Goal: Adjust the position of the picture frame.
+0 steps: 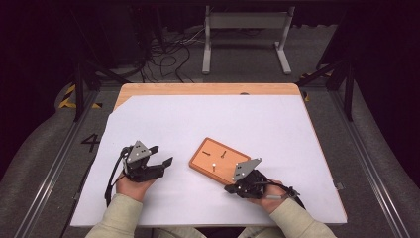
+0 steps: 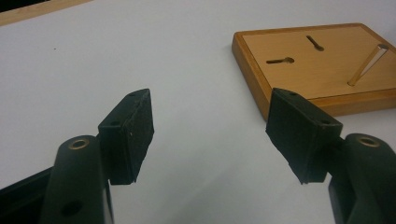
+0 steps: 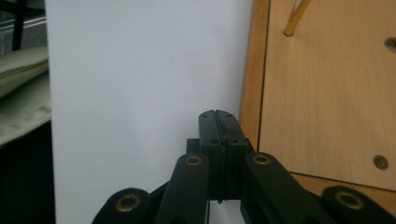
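I take the wooden board [image 1: 218,160] as my landmark: it lies on the white table sheet [image 1: 208,124] a little toward my side of the middle, turned so its long axis runs from far-left to near-right. Around it the sheet is bare, with open room on every side and the sheet's near edge well clear. My right gripper [image 1: 232,188] is the nearer one, resting at the board's near-right corner with its jaws clenched on nothing; in the right gripper view [image 3: 218,122] the pressed-together tips sit just beside the board's edge [image 3: 254,70]. My left gripper [image 1: 161,155] sits to the left of the board, a little apart, jaws spread wide and empty; in the left gripper view [image 2: 219,133] the board [image 2: 322,65] lies ahead and to the right. Smallest of all, a thin metal pin [image 1: 212,166] stands tilted near the board's near side, and two keyhole slots [image 1: 214,154] are cut beyond it. I judge the pin the likely target, closest to the right gripper, which must open first.
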